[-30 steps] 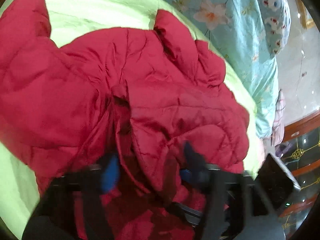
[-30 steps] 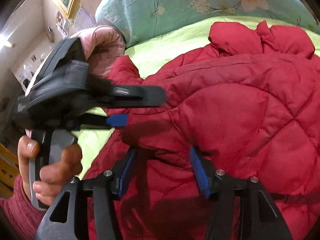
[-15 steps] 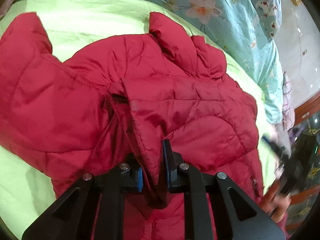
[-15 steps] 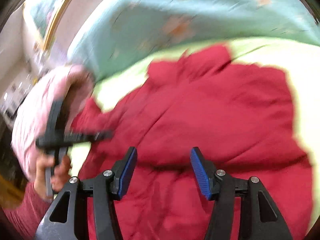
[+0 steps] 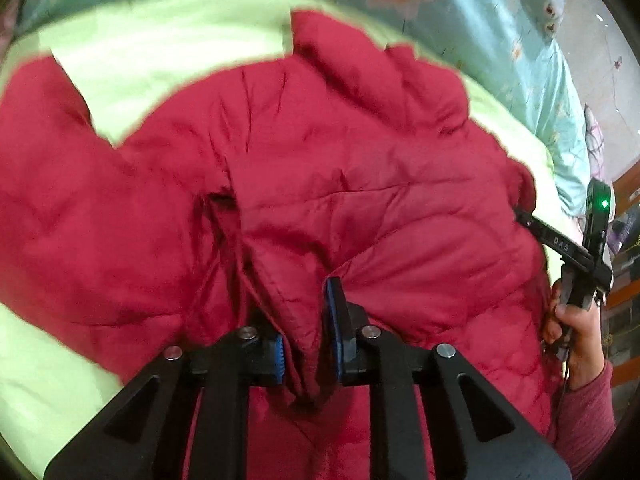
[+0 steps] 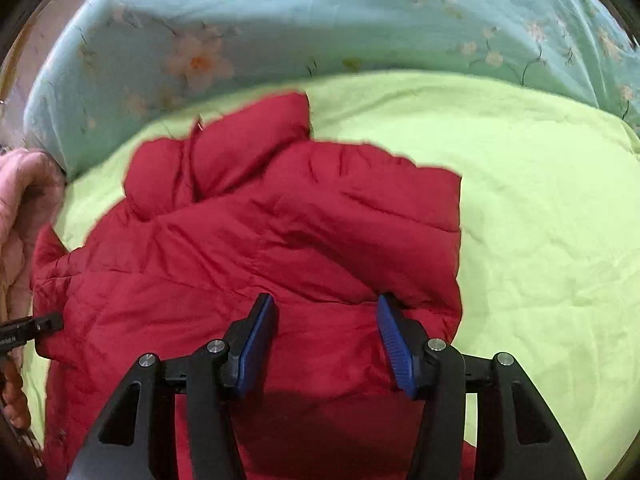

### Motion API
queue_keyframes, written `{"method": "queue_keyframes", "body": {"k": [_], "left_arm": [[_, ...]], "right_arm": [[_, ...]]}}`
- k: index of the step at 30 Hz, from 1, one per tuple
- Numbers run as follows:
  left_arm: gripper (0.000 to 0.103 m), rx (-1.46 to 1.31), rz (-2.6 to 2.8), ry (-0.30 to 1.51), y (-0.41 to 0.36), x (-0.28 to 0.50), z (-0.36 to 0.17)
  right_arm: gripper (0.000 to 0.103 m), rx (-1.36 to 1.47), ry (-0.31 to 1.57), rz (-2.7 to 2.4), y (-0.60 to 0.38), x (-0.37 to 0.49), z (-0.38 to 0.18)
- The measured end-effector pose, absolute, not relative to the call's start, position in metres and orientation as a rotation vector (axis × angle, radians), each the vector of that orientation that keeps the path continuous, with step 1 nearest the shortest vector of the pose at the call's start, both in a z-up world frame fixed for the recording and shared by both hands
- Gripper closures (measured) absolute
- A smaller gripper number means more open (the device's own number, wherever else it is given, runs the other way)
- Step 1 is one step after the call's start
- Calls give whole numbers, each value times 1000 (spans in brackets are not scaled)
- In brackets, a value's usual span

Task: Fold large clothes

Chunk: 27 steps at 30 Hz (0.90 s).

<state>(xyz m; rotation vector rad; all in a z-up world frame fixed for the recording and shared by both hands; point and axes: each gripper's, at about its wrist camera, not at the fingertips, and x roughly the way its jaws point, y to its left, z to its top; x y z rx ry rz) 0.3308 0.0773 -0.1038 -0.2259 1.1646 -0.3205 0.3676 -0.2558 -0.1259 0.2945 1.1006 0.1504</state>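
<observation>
L gripper [image 5: 306,344]: jaws narrow but easing apart, blue pads pinched on a hemmed edge fold of the red quilted jacket [image 5: 320,200]; the fold stands up between the pads and runs off toward 11 o'clock. From there the jacket spreads out over most of the L wrist view: one bulky part at 9 o'clock, collar bunched at 12–1 o'clock, right-hand front panel toward 3 o'clock.

R gripper [image 6: 326,340]: jaws about half wide and closing, no fabric betw. the pads; they hang just over the jacket [image 6: 260,248], near its edge at 3 o'clock. In the L wrist view the R gripper [image 5: 568,240] shows at 3 o'clock, at the jacket's side edge, held by the person's hand [image 5: 576,328] w/ a dark-red sleeve [image 5: 588,404] below it.

Jacket lies on a lime-green sheet [image 6: 540,220], bare from 1 to 5 o'clock in the R wrist view. Teal floral quilt [image 6: 320,20] beyond the sheet at 12 o'clock. Pink padded garment [image 6: 20,216] at 9 o'clock, beside the jacket's left edge. L gripper's tip [image 6: 28,330] pokes in at 8–9 o'clock, against the jacket.
</observation>
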Motion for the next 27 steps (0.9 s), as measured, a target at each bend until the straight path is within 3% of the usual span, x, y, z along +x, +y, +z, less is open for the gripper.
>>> {"method": "queue_keyframes", "body": {"k": [8,16,21,27], "left_arm": [[85,-287,-347,1151,88,334,-118],[85,-253,-329,1147,81,333,-115],[84,-245,-327,1132,81,330,-116],[80,-238,-280,1094,81,318,-107]], "right_arm": [[47,243,1125,131,-245,372,-138],[47,275,997,234,-228,328,-76],[47,114,1139,245,-192,334,-127],[46,137,1141,214,-194,337,-120]]}}
